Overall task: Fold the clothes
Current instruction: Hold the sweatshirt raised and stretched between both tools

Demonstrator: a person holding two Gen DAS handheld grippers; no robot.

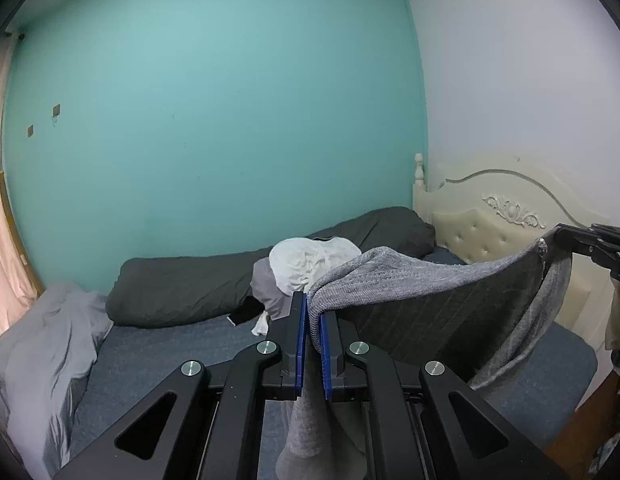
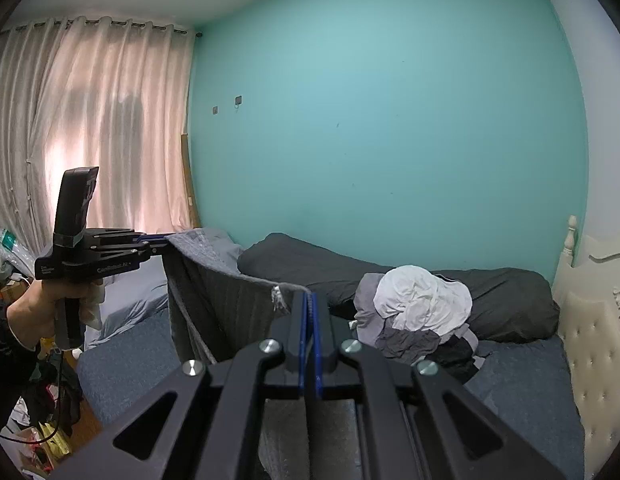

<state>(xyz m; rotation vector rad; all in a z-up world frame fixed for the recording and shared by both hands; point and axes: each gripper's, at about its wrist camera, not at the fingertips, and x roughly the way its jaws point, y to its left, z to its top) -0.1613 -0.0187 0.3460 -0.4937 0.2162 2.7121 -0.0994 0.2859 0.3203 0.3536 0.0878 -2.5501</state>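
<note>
Bedroom, over bed (image 1: 158, 356) | grey garment (image 1: 430, 280) stretched between both tongs | left tongs (image 1: 313, 320), right tongs (image 2: 310, 312) clenched on its corners

The garment (image 1: 430, 280) was grey with faint stripes; the wall (image 1: 214, 120) teal, the bedsheet (image 2: 522, 392) dark blue, the curtain (image 2: 90, 128) pale pink.

Black gripper (image 2: 310, 312), blue fingers (image 2: 316, 320), silver screws, black sleeve (image 2: 2, 344)
</note>
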